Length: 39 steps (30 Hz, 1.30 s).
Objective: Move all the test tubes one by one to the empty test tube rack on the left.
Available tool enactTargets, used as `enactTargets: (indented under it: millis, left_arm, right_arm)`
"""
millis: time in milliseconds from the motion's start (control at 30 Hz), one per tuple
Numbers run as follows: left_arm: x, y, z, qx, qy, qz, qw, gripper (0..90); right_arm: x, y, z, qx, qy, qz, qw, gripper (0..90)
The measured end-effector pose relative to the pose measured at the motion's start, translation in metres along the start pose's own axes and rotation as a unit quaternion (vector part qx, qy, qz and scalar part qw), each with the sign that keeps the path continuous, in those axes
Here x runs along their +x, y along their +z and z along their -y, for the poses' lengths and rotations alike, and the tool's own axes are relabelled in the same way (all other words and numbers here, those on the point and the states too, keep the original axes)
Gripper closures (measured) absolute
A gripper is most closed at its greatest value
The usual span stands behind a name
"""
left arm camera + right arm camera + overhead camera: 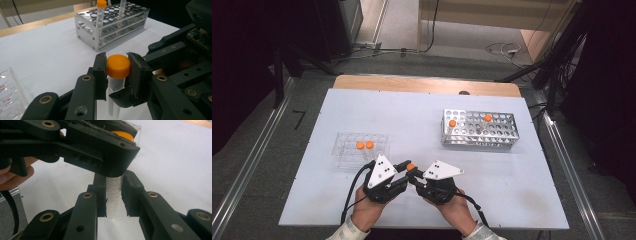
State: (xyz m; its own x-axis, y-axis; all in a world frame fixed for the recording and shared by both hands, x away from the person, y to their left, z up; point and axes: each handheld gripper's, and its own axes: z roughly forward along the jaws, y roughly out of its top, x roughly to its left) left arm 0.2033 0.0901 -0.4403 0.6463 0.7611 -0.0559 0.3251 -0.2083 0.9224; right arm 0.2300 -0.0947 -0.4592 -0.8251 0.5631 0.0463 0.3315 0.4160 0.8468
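Tube axis: the tube (115, 82) stands near upright, long axis vertical, orange cap (118, 66) at 12 o'clock and the body running down to 6 o'clock.
Tube look: clear plastic body with printed graduation marks, topped by a smooth round orange screw cap.
Tube place: held above the white table (412, 120) near its front edge, between the two grippers, at about 5 o'clock from the clear rack (361, 150).
Left gripper (117, 71): jaws narrowed onto the cap, one pad on each side of it.
Right gripper (113, 195): jaws set close on either side of the tube body below the cap; whether both pads press it cannot be told.
Metal rack (478, 128): at 2 o'clock from the tube, well apart, holding orange-capped tubes.
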Motion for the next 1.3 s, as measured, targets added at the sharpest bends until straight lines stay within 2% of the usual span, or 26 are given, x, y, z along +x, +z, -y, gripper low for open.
enactTargets:
  millis: [67, 233, 400, 767, 933, 1300]
  left_arm:
    - [0.0, -0.001, 0.0, -0.001, -0.002, 0.0, 1.0, 69.4]
    - [0.006, -0.008, -0.005, -0.006, -0.01, -0.005, 0.9999, 69.6]
    - [0.02, -0.023, -0.014, -0.015, -0.03, -0.016, 0.9993, 69.6]
    - [0.048, -0.056, -0.029, -0.022, -0.052, -0.057, 0.9968, 69.6]
    - [0.061, -0.067, -0.031, -0.022, -0.059, -0.081, 0.9948, 69.6]
    - [0.084, -0.088, -0.032, -0.022, -0.074, -0.118, 0.99, 69.6]
  right_arm:
    - [0.0, 0.0, 0.0, -0.002, -0.001, -0.002, 1.0, 71.2]
    - [-0.001, -0.001, -0.003, -0.001, -0.005, -0.02, 0.9998, 44.0]
    - [-0.003, -0.002, -0.004, 0.003, 0.0, -0.019, 0.9998, 32.2]
    - [-0.006, -0.003, -0.004, 0.004, 0.003, -0.011, 0.9999, 31.6]
    - [-0.007, -0.004, -0.004, 0.005, 0.006, -0.009, 0.9999, 31.6]
    - [-0.009, -0.004, -0.004, 0.004, 0.007, -0.005, 1.0, 31.6]
